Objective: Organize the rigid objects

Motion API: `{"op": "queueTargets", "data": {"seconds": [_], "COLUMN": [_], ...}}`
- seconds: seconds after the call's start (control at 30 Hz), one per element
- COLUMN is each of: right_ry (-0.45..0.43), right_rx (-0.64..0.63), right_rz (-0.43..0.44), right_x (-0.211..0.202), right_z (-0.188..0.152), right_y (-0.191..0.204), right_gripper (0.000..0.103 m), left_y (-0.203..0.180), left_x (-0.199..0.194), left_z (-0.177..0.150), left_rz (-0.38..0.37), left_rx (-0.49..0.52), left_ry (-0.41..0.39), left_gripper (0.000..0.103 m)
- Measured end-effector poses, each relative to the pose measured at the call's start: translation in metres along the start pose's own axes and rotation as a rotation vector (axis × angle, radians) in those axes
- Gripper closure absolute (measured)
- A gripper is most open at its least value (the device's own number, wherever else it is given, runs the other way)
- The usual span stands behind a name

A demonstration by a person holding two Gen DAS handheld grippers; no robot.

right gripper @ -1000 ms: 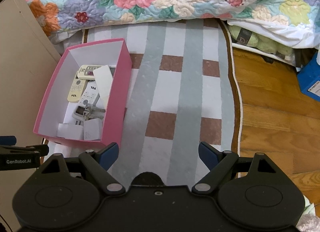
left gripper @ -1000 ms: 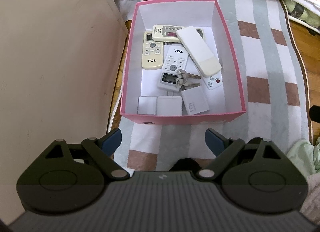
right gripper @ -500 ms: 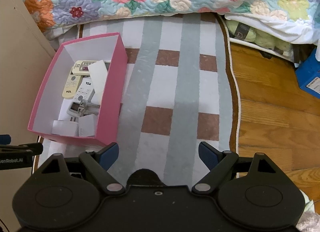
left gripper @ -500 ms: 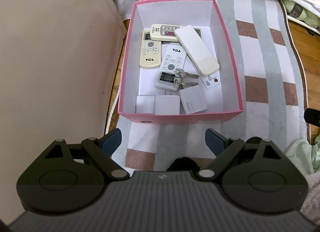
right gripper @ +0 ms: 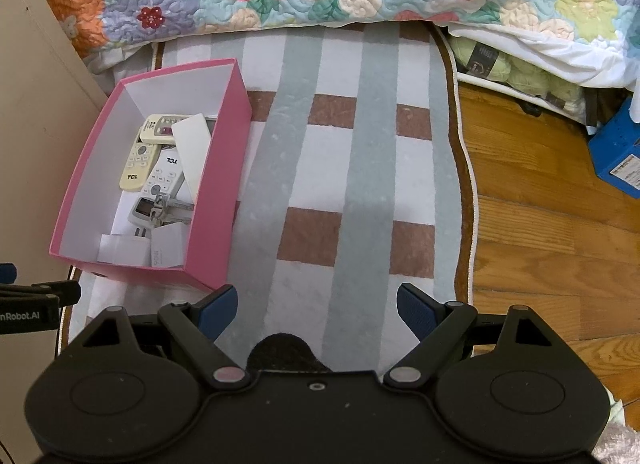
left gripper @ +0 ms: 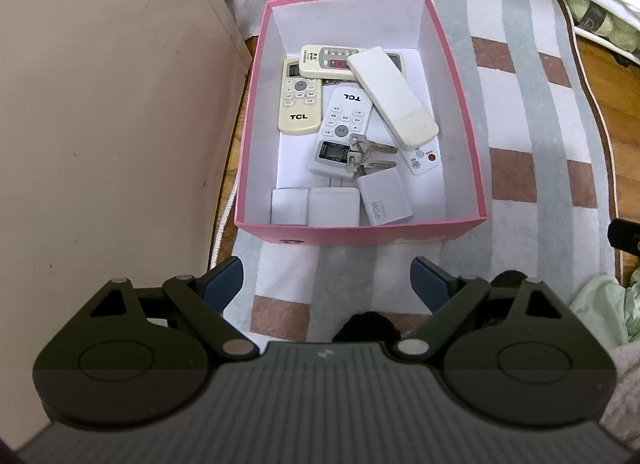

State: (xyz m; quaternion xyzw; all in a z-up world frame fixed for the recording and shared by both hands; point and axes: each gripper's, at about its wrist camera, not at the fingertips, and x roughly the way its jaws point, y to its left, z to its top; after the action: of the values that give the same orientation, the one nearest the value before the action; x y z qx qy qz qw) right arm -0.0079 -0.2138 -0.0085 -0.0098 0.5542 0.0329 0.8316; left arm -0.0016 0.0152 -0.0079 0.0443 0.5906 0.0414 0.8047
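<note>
Looking near done: remotes [left gripper: 362, 116], keys [left gripper: 366, 156] and small white blocks [left gripper: 316, 206] all sit inside the pink box [left gripper: 360, 230], which rests on the rug [right gripper: 360, 184] near its left edge. No loose items visible on the rug. Left gripper [left gripper: 326, 284] and right gripper [right gripper: 318, 306] both hang wide open, empty, short of the box's near wall. Likely only tidying inside remains, if anything.

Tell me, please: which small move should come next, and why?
Probably none beyond checking the rug once: the remotes, keys and small white blocks already lie inside the pink box, and both the left gripper and right gripper are open and empty.
</note>
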Motion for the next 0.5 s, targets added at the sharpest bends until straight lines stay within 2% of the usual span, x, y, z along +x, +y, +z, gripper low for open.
{"op": "queueTargets", "data": {"seconds": [0.5], "right_ry": [-0.001], "right_rx": [-0.007], "right_rz": [-0.002], "right_x": [-0.0010], "right_z": [-0.0019], "right_y": [0.0018], "right_gripper": [0.013], "left_y": [0.0004], "left_x": [0.0004], "left_z": [-0.0014], "left_rz": [0.000], "left_rx": [0.004], "left_ry": [0.002], "left_gripper": [0.012]}}
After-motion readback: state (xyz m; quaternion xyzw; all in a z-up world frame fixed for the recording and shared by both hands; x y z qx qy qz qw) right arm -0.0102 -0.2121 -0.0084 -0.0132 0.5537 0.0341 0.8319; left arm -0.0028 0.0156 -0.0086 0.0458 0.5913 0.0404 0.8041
